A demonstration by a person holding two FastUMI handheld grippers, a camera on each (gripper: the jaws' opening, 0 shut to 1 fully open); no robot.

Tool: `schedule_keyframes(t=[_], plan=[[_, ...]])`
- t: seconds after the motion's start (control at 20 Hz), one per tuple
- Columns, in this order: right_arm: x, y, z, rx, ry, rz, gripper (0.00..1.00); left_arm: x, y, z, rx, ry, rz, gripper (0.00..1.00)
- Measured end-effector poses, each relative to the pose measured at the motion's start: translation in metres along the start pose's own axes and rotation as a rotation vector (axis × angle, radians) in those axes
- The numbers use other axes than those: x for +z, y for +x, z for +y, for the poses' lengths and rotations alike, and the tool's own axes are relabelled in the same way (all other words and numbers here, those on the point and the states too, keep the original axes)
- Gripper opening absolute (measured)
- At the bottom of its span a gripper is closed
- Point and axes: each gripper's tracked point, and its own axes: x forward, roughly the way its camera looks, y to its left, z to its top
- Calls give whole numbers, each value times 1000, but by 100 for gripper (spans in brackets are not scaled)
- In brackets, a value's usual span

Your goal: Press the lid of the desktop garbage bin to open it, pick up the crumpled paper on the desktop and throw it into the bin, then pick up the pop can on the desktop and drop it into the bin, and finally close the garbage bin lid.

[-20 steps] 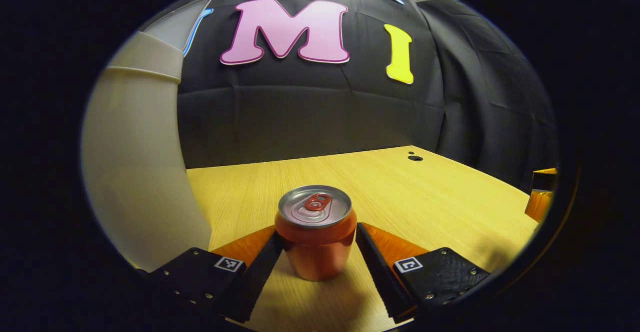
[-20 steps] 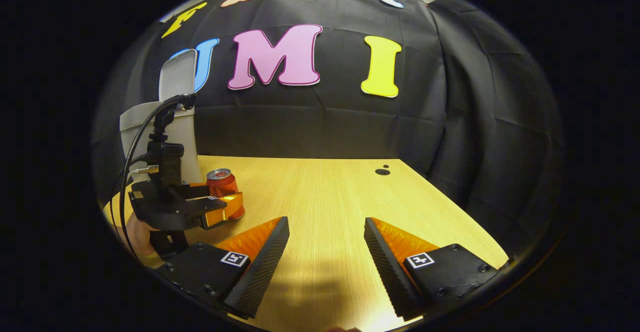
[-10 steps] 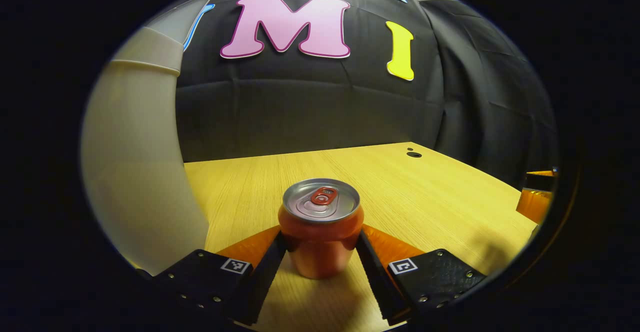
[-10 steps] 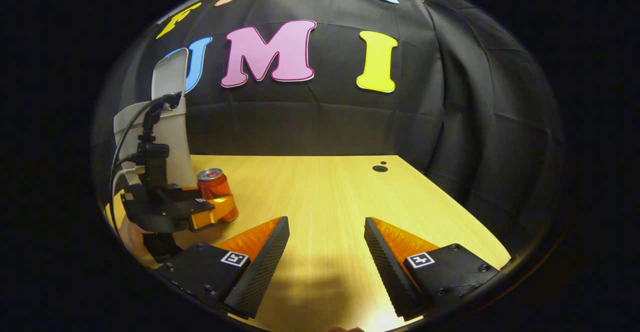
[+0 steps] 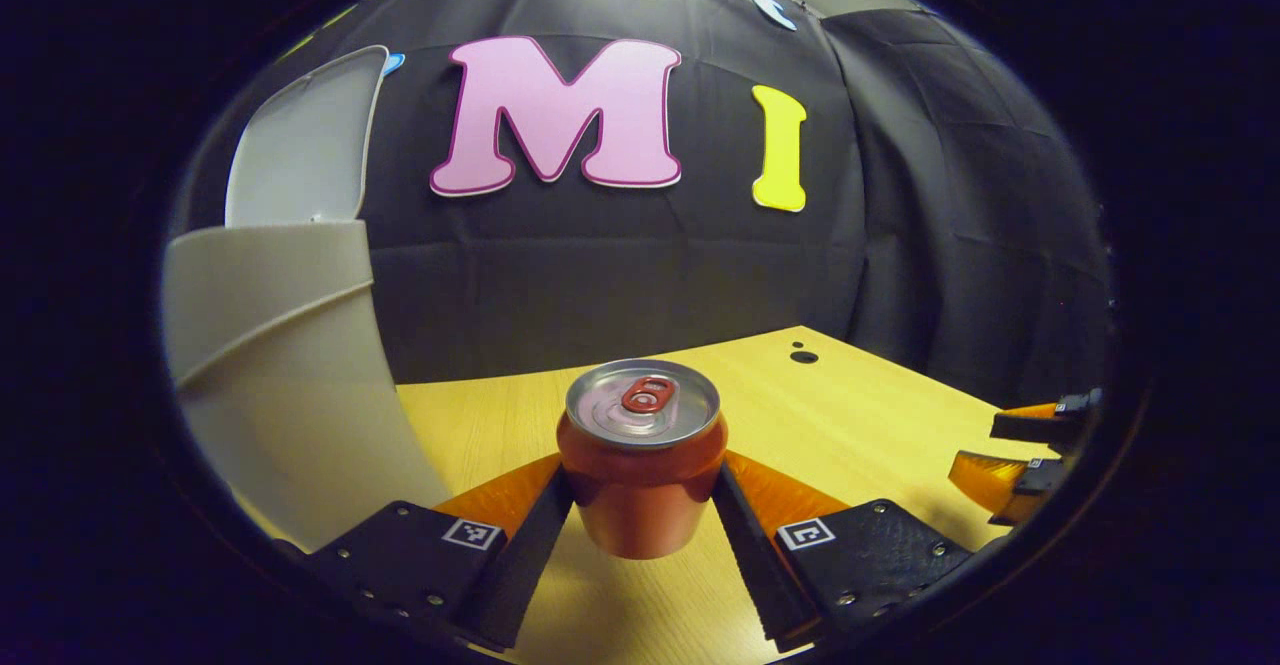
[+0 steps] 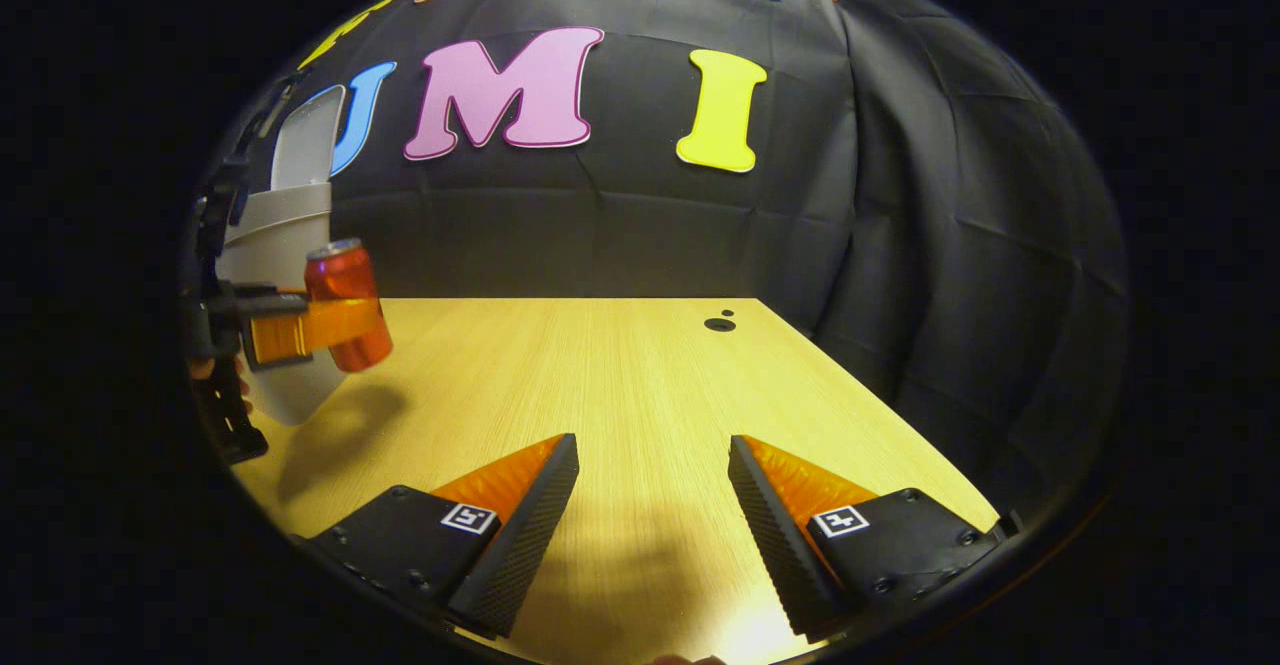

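- One big wooden bench (image 6: 620, 385) carries everything.
- Pale garbage bin (image 5: 280, 385) stands by its left edge, lid (image 5: 300, 145) flipped up.
- Right gripper (image 6: 650, 505) hangs over the bench's near edge, fingers spread, nothing in them.
- Left gripper (image 5: 640, 525) is clamped on the pop can (image 5: 640, 465), held clear above the bench, just beside the bin.

Note the pop can (image 5: 640, 485): glossy metal body, brushed silvery lid with a smooth finish. The tabletop (image 6: 620, 385) presents a light wood-grain surface, smooth and slightly reflective. The garbage bin (image 5: 290, 385) and its raised lid (image 5: 300, 145) look like matt, smooth plastic. You will see that the right tool (image 6: 650, 505) carries finely textured, rough pads (image 6: 530, 525).
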Motion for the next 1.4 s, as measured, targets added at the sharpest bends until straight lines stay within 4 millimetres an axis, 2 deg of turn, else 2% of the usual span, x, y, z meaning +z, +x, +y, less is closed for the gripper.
schedule_keyframes(t=[0.2,0.4,0.5,0.7,0.95,1.1,1.2,1.4], plan=[[12,-11,-3,-20,-1,6,98,55,-17,10,0,-6,-61,85],[31,-24,-1,-16,-19,16,98,113,-38,36,30,-44,-146,85],[49,-30,-4,-31,-30,0,98,128,-45,56,54,-64,-164,85],[80,-39,4,-21,-17,-18,98,163,-68,107,136,-58,-209,85],[121,-55,30,10,-20,-53,98,171,-96,172,251,-92,-208,85],[141,-68,47,35,-28,-82,98,154,-111,220,372,-93,-181,85],[149,-76,58,51,-10,-86,98,145,-116,235,407,-98,-169,85],[170,-99,73,77,24,-121,98,129,-105,249,390,-96,-93,85]])
